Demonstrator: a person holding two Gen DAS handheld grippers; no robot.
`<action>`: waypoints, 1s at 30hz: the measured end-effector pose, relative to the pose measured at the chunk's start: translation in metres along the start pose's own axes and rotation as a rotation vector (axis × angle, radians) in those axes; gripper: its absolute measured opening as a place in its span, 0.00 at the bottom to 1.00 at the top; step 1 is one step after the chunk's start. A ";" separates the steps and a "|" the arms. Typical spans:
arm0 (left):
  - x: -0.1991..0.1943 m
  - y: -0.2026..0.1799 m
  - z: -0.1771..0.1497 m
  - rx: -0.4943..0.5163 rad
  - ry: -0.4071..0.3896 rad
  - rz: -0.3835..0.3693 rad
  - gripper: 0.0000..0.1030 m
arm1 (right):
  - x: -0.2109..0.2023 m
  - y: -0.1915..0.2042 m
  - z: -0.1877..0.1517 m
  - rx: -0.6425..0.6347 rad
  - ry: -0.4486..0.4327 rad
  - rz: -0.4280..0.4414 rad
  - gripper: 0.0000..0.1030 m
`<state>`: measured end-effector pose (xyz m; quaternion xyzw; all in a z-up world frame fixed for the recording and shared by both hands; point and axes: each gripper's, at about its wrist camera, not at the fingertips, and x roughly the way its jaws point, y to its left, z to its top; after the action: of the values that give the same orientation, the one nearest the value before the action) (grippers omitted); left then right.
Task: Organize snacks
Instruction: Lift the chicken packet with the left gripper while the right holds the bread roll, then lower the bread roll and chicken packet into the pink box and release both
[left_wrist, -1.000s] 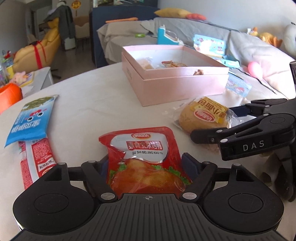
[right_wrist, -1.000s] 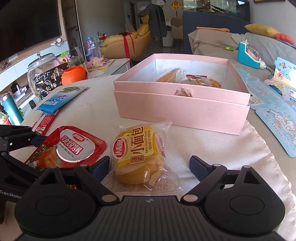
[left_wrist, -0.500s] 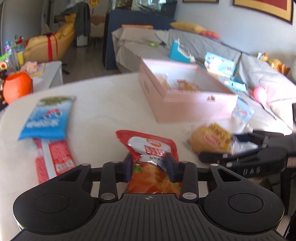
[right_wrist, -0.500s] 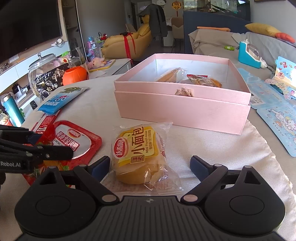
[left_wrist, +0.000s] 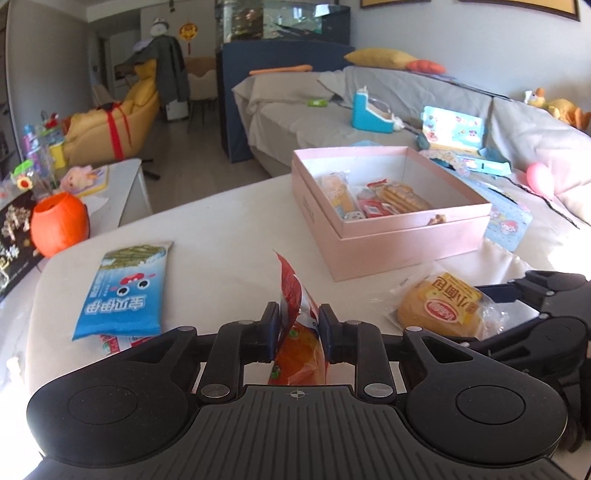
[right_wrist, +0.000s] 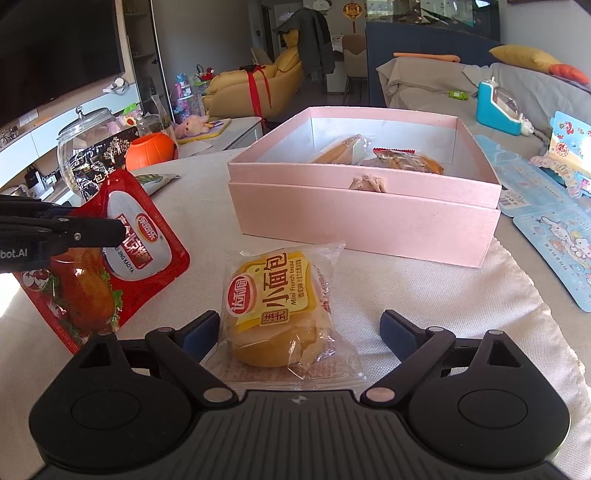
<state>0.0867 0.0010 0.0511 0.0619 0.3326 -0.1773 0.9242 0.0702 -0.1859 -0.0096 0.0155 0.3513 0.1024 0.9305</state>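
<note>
1. While the left gripper (left_wrist: 297, 325) is closing its jaws tight on the red snack pouch (left_wrist: 295, 332), the pouch hangs folded, bottom centre of the left view.
2. Right gripper (right_wrist: 300, 328) sits wide apart, with the yellow bread pack (right_wrist: 275, 306) lying loose on the table (right_wrist: 207, 229) between its fingers.
3. Further back, upper middle, the pink box (right_wrist: 365, 218) holds a few snacks.
4. A blue packet (left_wrist: 125, 288) lies left.

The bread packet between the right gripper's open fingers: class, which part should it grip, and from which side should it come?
Grip the bread packet across the bun's plump middle, not the thin clear edges, which would likely slip or crumple. It lies flat on the cloth, lengthwise between the open right gripper, so come from the near end, angled down, one pad on each long side.
</note>
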 end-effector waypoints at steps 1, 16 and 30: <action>0.004 0.001 0.001 -0.006 0.016 -0.002 0.29 | 0.000 0.000 0.000 0.000 0.000 0.000 0.91; 0.020 0.011 -0.007 -0.061 0.067 -0.034 0.30 | 0.000 0.000 0.000 0.000 0.000 0.000 0.91; 0.002 0.021 -0.020 -0.100 0.011 -0.115 0.28 | 0.011 0.006 0.012 -0.095 0.059 0.007 0.97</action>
<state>0.0840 0.0242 0.0343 -0.0027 0.3491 -0.2128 0.9126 0.0852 -0.1768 -0.0073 -0.0308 0.3735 0.1227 0.9190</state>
